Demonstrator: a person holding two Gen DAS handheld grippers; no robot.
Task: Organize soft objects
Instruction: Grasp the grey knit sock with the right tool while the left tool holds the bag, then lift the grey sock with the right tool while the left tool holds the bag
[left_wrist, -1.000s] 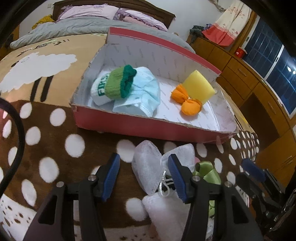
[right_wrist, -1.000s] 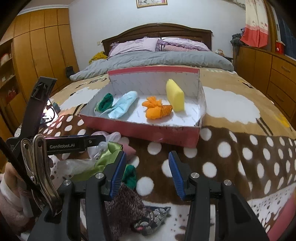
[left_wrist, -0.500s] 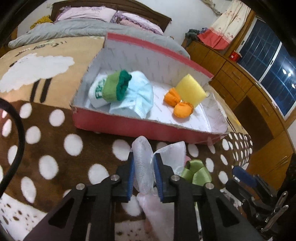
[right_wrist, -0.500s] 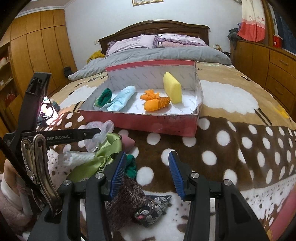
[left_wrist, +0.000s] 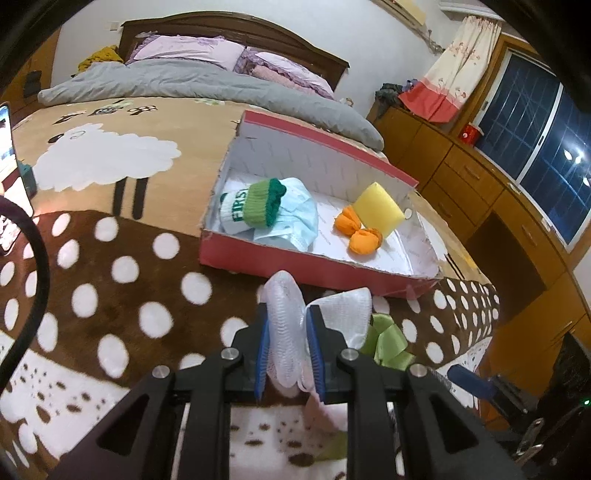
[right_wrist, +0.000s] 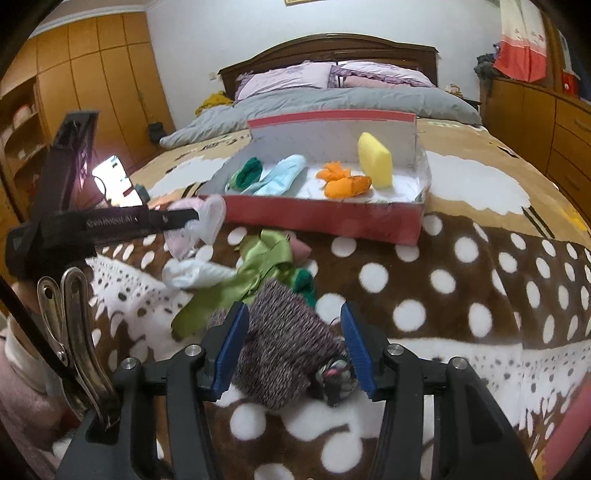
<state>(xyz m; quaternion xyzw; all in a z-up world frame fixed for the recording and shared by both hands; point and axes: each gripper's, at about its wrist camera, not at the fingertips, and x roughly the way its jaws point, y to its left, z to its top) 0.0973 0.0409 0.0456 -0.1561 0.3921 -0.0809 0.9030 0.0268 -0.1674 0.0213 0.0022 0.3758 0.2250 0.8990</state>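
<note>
**Left jaws clamped on white mask, right jaws wide over knit sock**

Left gripper (left_wrist: 288, 350): jaws closed tight on a white mesh face mask (left_wrist: 284, 325), held above the spotted blanket (left_wrist: 122, 295) just in front of the red box (left_wrist: 295, 254). Box holds a green-cuffed sock (left_wrist: 258, 203), blue mask (left_wrist: 299, 214), orange cloth (left_wrist: 358, 232), yellow sponge (left_wrist: 380, 206). Right gripper (right_wrist: 295, 347): jaws have just been opening, apart around a speckled knit sock (right_wrist: 288, 343) on the bed, pads not pressing. Green ribbon (right_wrist: 255, 273) lies beside it.

Glossy satin ribbon (right_wrist: 258, 266); fuzzy knit sock (right_wrist: 288, 332) (marled); cardboard box (right_wrist: 325, 218).
</note>
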